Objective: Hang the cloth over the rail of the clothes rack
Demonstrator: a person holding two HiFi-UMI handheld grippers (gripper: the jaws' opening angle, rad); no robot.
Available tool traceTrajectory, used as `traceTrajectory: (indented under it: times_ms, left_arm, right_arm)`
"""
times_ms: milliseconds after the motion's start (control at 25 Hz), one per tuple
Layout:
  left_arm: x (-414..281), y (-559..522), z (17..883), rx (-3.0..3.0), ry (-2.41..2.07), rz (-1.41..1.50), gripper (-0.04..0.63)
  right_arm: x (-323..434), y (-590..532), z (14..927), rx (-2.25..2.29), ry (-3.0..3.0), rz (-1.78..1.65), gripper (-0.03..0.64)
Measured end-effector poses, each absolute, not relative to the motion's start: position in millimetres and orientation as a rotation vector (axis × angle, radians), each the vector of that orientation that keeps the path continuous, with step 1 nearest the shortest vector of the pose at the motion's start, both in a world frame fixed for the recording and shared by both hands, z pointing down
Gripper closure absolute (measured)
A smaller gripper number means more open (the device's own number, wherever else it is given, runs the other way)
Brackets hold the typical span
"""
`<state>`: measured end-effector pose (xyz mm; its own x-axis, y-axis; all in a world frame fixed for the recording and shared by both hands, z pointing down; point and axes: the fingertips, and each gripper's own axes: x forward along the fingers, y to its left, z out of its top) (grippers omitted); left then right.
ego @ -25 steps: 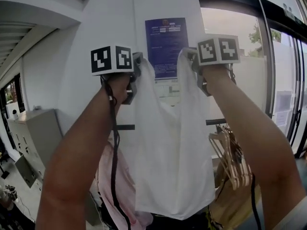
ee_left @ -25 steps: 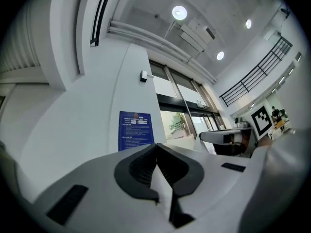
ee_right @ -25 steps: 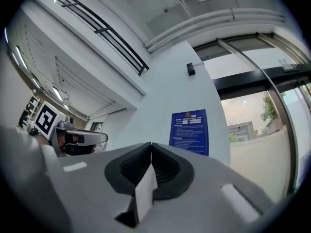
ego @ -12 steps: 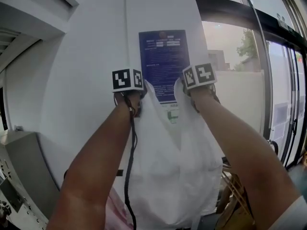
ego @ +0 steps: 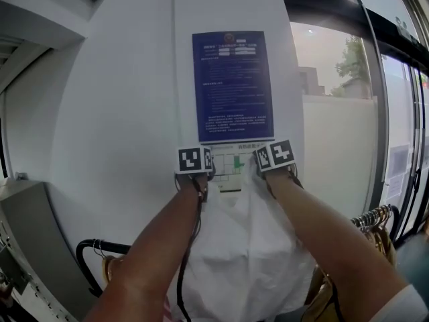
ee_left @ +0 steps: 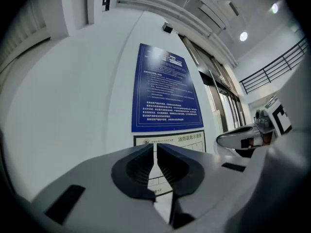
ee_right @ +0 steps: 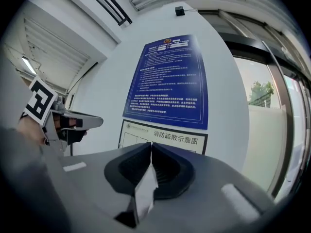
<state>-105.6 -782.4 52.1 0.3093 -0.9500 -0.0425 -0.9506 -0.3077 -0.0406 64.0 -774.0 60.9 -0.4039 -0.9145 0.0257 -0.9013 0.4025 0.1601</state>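
The left gripper and the right gripper are held up side by side in front of a white wall, and both point at it. Each one has its jaws shut on the white cloth. In the right gripper view a white fold of the cloth is pinched between the jaws and sticks out at the near end. In the left gripper view the jaws are almost together, and a bit of white cloth shows low down between them. The cloth is held by its top edge, one part in each gripper. It dips a little between them and hangs down wide below the person's two arms. A blue poster is on the wall just above the grippers. The black rail of the clothes rack shows low on the left. Some hangers are low on the right. The cloth hides the rail in the middle, so whether it touches the rail cannot be told.
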Motion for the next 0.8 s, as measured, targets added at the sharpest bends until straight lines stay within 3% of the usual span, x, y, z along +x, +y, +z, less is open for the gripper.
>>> traceTrajectory:
  times_ms: [120,200,720,760,800]
  left_arm:
    - [-105,-787,53,-2.484,1.817,0.002,0.546]
    - [-105,-788,49,-2.477,1.816,0.0,0.531]
    - [-116,-748,27,-2.455,1.824,0.131,0.531]
    - [-115,-740,24,-2.451,1.812,0.136,0.531]
    - [-113,-732,21,-2.444,1.799,0.139,0.54]
  right_arm:
    - [62,-776,55,1.645,-2.545,-0.206,0.592]
    - [64,-778,55,1.646,-2.552,-0.196,0.534]
    - [53,-746,42,1.667,-2.578,-0.19,0.534]
    - [51,-738,38,1.677,-2.577,-0.213,0.546]
    - [49,-730,33,1.688,-2.576,-0.245,0.614]
